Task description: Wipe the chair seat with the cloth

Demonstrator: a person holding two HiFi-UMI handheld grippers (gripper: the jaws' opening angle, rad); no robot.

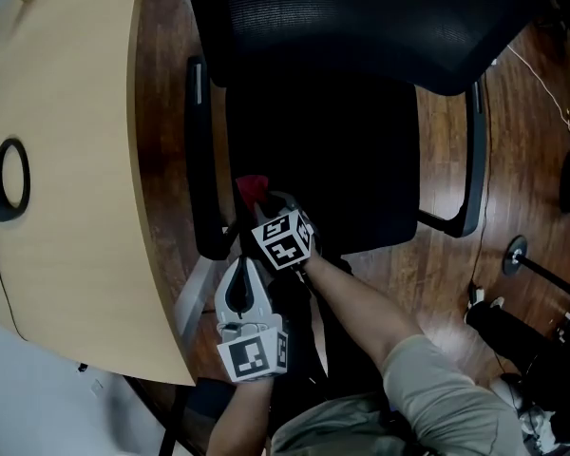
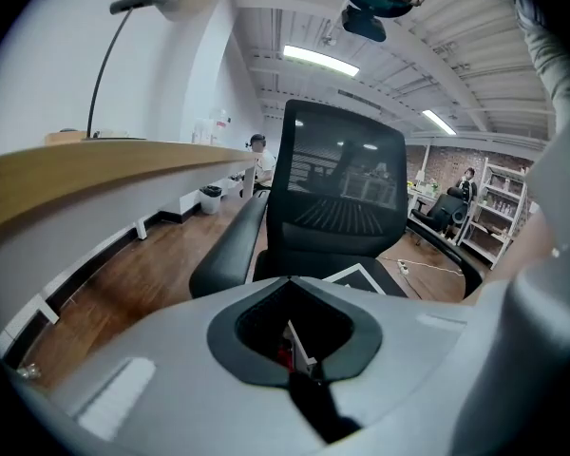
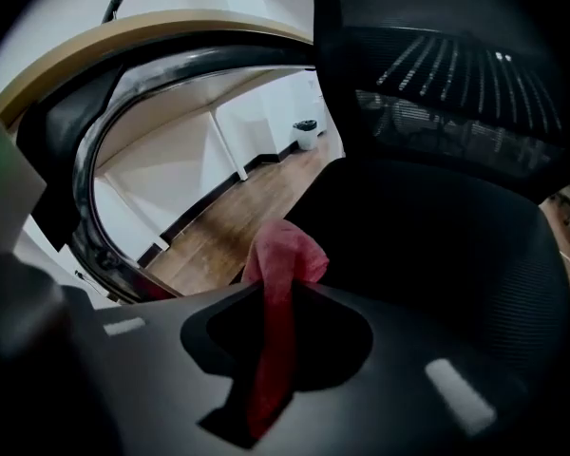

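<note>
Head view: the seat (image 1: 361, 160) is dark, with the mesh back (image 1: 361, 17) at the top of the picture and the desk (image 1: 66, 160) at the left. The right gripper (image 1: 264, 205) is over the seat's front left corner, just beside the left armrest (image 1: 201, 160). The red cloth (image 1: 251, 187) sticks out past its tips as a small wad. The wad points up the picture, toward the back. It is too dark to tell whether the cloth touches the seat. The left gripper (image 1: 239, 272) is nearer the person, just behind the right one and off the seat's front edge, with its tips aimed the same way.

Left gripper view: the left gripper (image 2: 290, 279) has its jaws together with nothing between them. Beyond them are the back (image 2: 347, 188), the armrest (image 2: 230, 255) and the desk (image 2: 95, 174).

Right gripper view: the right gripper (image 3: 287, 291) is clamped on the cloth (image 3: 280, 274). The cloth is a narrow red strip with its long axis along the jaws. It runs from deep between them out to the tips, where it bulges into a rounded fold. That fold faces forward over the seat (image 3: 437, 255), with the armrest (image 3: 85, 179) curving at the left and wooden floor (image 3: 237, 217) beyond it.
</note>
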